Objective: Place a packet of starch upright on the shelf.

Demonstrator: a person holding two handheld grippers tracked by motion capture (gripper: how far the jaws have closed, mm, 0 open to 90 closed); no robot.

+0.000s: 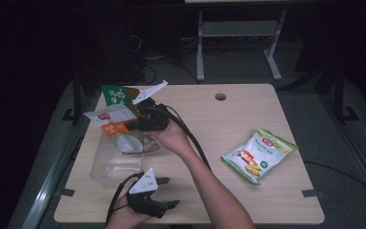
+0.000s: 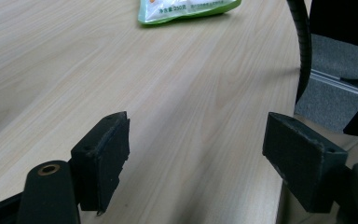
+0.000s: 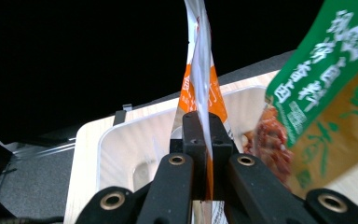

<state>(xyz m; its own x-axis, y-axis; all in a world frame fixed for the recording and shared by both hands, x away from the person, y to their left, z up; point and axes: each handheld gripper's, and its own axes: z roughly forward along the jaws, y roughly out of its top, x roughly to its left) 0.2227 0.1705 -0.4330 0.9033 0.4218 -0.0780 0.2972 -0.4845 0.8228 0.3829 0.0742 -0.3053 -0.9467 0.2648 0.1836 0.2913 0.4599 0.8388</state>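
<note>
My right gripper (image 1: pixel 140 125) is shut on an orange-and-white snack packet (image 1: pixel 110 121), held edge-on over a clear plastic bin (image 1: pixel 106 164). In the right gripper view the packet (image 3: pixel 199 79) is pinched between the jaws above the bin (image 3: pixel 121 144). A green-and-brown packet (image 1: pixel 119 96) leans in the bin beside it, and fills the right of the right gripper view (image 3: pixel 331 98). My left gripper (image 1: pixel 167 192) rests open near the table's front edge, with nothing between its jaws (image 2: pixel 196 154). A green-and-white snack packet (image 1: pixel 259 155) lies flat on the table at the right.
The wooden table (image 1: pixel 219 129) has a round cable hole (image 1: pixel 220 97) at the back. A black cable (image 1: pixel 190 138) trails from the right gripper along the forearm. The floor around is dark, with metal desk legs (image 1: pixel 200 47) behind.
</note>
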